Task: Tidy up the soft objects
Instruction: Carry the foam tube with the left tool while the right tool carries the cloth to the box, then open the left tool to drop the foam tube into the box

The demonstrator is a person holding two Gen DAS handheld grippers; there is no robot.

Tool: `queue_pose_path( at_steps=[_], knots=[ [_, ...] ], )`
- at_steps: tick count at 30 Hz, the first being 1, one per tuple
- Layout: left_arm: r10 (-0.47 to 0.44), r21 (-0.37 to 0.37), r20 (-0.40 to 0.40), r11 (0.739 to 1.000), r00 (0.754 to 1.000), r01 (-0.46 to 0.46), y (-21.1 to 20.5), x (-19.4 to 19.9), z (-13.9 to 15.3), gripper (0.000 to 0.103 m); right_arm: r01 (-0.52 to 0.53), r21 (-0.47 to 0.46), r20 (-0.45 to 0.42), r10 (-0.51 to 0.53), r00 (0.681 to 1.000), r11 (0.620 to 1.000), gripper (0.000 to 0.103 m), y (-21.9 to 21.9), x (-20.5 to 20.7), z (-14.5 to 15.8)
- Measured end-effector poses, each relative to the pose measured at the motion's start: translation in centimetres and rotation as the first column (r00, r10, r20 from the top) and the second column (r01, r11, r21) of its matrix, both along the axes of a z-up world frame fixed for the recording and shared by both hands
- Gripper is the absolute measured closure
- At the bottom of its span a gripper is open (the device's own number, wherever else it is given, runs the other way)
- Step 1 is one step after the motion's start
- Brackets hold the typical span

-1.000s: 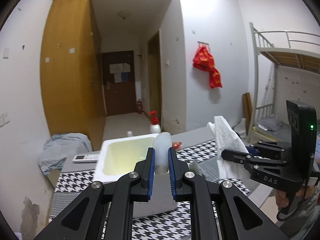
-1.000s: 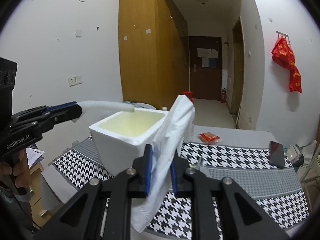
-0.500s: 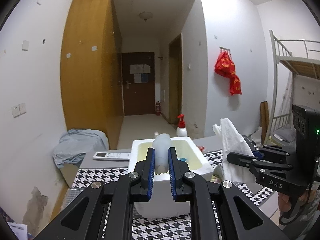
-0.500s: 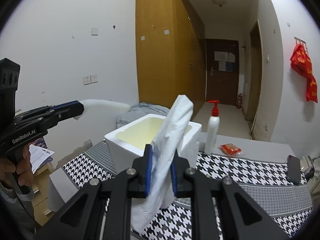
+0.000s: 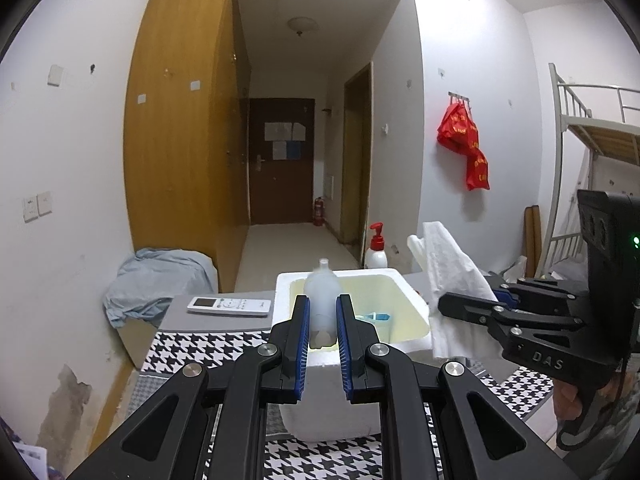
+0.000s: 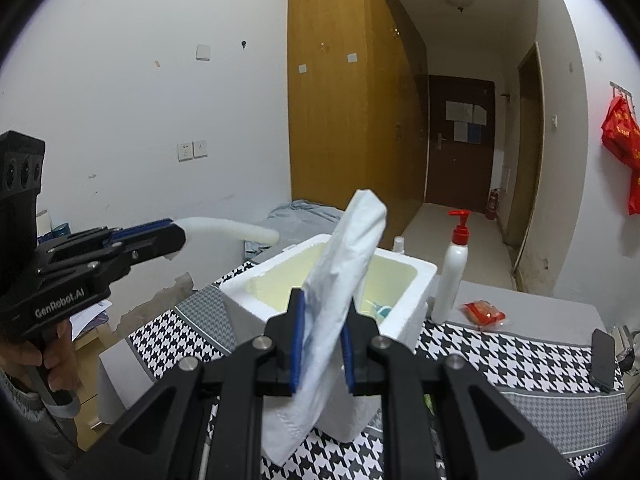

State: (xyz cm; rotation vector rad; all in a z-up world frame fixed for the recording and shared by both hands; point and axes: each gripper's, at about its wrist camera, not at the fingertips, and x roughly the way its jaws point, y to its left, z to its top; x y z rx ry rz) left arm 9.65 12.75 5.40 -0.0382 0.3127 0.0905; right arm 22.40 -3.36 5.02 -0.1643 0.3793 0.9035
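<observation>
My left gripper (image 5: 322, 322) is shut on a soft white foam tube (image 5: 322, 300), which sticks out over the near rim of a white foam box (image 5: 416, 308). In the right wrist view the left gripper (image 6: 176, 236) holds the tube (image 6: 232, 229) level, left of the box (image 6: 256, 312). My right gripper (image 6: 322, 324) is shut on a folded white cloth (image 6: 344, 276) that stands up and hangs below the jaws. It also shows in the left wrist view (image 5: 452, 276), right of the box. A small blue item (image 5: 378, 316) lies inside the box.
The box stands on a houndstooth tablecloth (image 6: 516, 364). A white pump bottle with red top (image 6: 452, 276), a red packet (image 6: 484, 312) and a dark phone (image 6: 602, 356) lie to its right. A white remote (image 5: 230, 306) lies at the left. A bunk bed (image 5: 592, 136) is far right.
Both grippers have swung left and moved closer to the box, which now sits centred below the tube. The pump bottle came into the right view. Both grips are unchanged.
</observation>
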Motion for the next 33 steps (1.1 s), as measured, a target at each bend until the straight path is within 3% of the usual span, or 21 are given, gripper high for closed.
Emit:
queue_pose_path(
  at_steps=[14, 33],
  knots=[
    [-0.064, -0.01, -0.045, 0.998, 0.997, 0.063, 0.7, 4.4, -1.1, 0.088, 0.028, -0.014, -0.032, -0.029, 0.999, 1.0, 0.083, 1.1, 2.0, -0.3],
    [-0.154, -0.031, -0.111, 0.988, 0.982, 0.152, -0.5, 10.1, -2.0, 0.088, 0.165, -0.024, -0.032, -0.166, 0.986, 0.986, 0.083, -2.3, 3.0, -0.4]
  ],
)
